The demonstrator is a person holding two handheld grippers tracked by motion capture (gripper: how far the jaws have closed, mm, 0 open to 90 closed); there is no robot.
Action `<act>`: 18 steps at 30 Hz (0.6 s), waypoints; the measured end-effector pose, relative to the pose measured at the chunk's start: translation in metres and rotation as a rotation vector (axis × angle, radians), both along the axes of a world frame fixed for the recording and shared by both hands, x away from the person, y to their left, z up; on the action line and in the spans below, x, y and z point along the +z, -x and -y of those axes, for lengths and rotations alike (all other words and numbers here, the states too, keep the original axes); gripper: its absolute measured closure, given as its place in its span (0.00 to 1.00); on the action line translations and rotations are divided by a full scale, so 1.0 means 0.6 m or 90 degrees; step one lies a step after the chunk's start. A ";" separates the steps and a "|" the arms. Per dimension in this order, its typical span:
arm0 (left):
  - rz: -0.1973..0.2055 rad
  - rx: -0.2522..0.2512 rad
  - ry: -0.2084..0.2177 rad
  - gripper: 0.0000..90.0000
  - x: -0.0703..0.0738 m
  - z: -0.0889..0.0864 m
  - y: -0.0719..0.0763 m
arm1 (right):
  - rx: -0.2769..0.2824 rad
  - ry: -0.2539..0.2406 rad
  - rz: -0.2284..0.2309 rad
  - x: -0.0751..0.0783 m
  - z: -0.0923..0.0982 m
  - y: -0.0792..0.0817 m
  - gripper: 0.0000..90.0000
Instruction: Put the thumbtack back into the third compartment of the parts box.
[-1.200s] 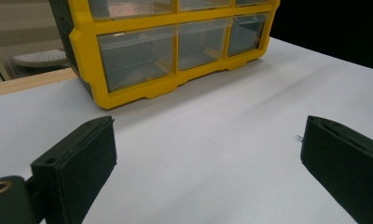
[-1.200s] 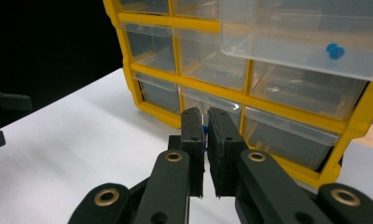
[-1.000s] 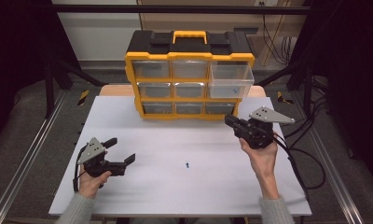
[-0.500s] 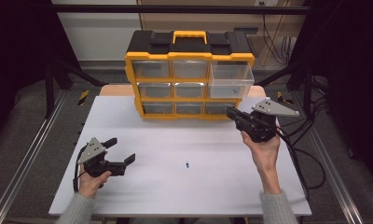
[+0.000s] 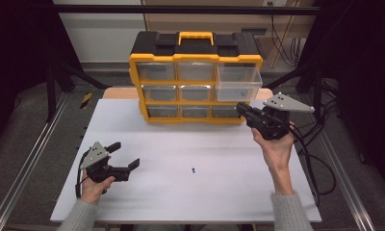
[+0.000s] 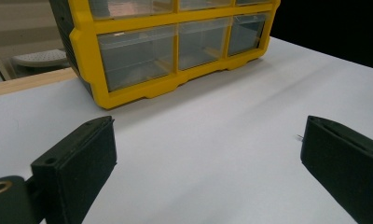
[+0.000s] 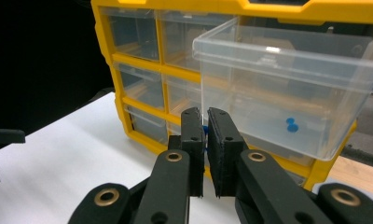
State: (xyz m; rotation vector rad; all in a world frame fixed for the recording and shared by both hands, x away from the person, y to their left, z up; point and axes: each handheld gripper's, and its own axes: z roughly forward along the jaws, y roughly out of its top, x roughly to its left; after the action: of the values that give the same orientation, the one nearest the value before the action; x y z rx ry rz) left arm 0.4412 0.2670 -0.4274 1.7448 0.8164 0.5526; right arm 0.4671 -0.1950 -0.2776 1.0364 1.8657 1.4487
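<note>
A yellow and black drawer cabinet (image 5: 195, 103) stands at the back of the white table (image 5: 190, 202). Its top right clear drawer (image 5: 238, 83) is pulled out, and in the right gripper view two small blue pieces (image 7: 291, 125) lie inside that drawer (image 7: 287, 51). My right gripper (image 5: 239, 108) hangs just below and in front of the drawer. It (image 7: 204, 116) is shut on a small blue piece (image 7: 204, 133) that peeks out between the pads. My left gripper (image 5: 125, 155) rests low over the table's front left, open (image 6: 208, 154), with nothing between its jaws.
A tiny dark piece (image 5: 194, 170) lies on the table between the two hands, and it (image 6: 299, 137) shows beside the left gripper's far jaw. The other drawers are pushed in. Cables trail off the table's right side.
My right gripper has risen a little toward the pulled-out drawer, still shut on the blue piece. The left gripper has stayed where it was.
</note>
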 end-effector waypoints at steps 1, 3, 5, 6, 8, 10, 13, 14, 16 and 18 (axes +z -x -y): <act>-0.001 0.000 0.001 0.03 0.000 0.000 0.000 | 0.000 0.000 0.002 0.003 0.000 0.000 0.95; -0.001 0.000 0.001 0.03 0.000 0.000 0.000 | -0.003 0.001 0.004 0.008 0.000 -0.001 0.95; 0.000 0.000 0.000 0.03 0.000 0.000 0.000 | -0.007 0.001 0.004 0.013 0.000 -0.003 0.95; 0.001 0.000 0.001 0.03 0.000 0.000 0.000 | -0.007 0.002 0.006 0.015 0.000 -0.003 0.95; 0.000 0.000 0.001 0.03 0.000 0.000 0.000 | -0.006 0.002 0.008 0.019 0.001 -0.004 0.95; 0.000 0.000 0.001 0.03 0.000 0.000 0.000 | -0.008 0.000 0.008 0.023 0.000 -0.005 0.95; 0.002 0.000 0.003 0.03 0.000 0.000 0.000 | -0.011 -0.002 0.012 0.029 -0.001 -0.008 0.95; 0.002 0.000 0.003 0.03 0.000 0.000 0.000 | -0.012 0.001 0.015 0.030 -0.001 -0.009 0.95; 0.002 0.000 0.003 0.03 0.000 0.000 0.000 | -0.014 -0.003 0.013 0.035 -0.002 -0.011 0.95; 0.000 0.000 0.001 0.03 0.000 -0.001 0.000 | -0.015 -0.001 0.014 0.039 -0.002 -0.013 0.95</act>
State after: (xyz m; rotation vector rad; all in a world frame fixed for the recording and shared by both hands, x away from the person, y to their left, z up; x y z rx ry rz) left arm 0.4413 0.2673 -0.4273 1.7425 0.8167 0.5518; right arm 0.4749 -0.1939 -0.2540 1.0358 1.8317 1.4433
